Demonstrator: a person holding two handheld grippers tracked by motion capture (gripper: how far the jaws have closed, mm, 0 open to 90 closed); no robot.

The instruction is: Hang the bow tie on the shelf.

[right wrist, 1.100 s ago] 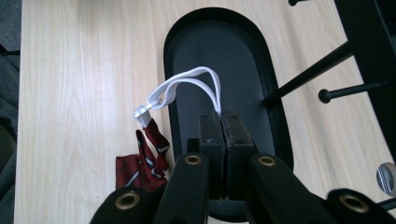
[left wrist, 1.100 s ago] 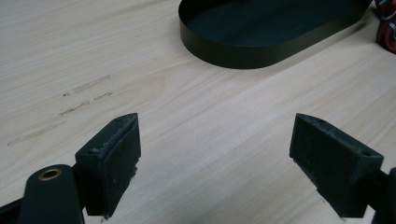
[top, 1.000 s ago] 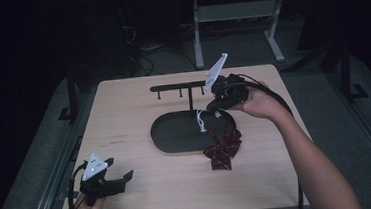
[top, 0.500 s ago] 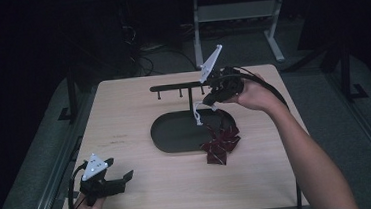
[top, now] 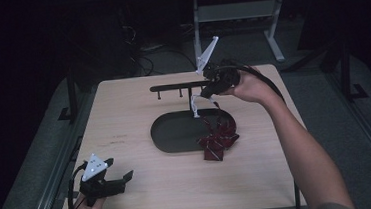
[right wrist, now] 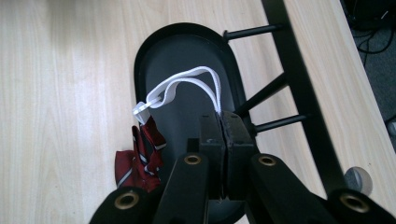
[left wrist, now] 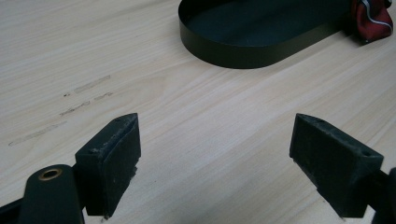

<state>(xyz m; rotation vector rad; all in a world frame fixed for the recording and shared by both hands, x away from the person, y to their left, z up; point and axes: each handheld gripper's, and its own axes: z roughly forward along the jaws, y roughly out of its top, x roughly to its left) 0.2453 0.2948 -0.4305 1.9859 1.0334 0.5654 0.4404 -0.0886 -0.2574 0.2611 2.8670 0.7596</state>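
We hold the limp, light tie (top: 218,138) by its strap (right wrist: 187,86) w/ right gripper (right wrist: 221,122) clamped; left gripper (left wrist: 217,161) open, idle.

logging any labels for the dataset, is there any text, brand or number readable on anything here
None: no readable word, brand, number or sign.
Wooden table: faint pale marks on the wood, not readable as letters.
Black oval tray: plain.
Red striped bow tie with white strap: a pattern, no text.
Black peg rack: plain.
Left tongs and right tongs: unmarked.
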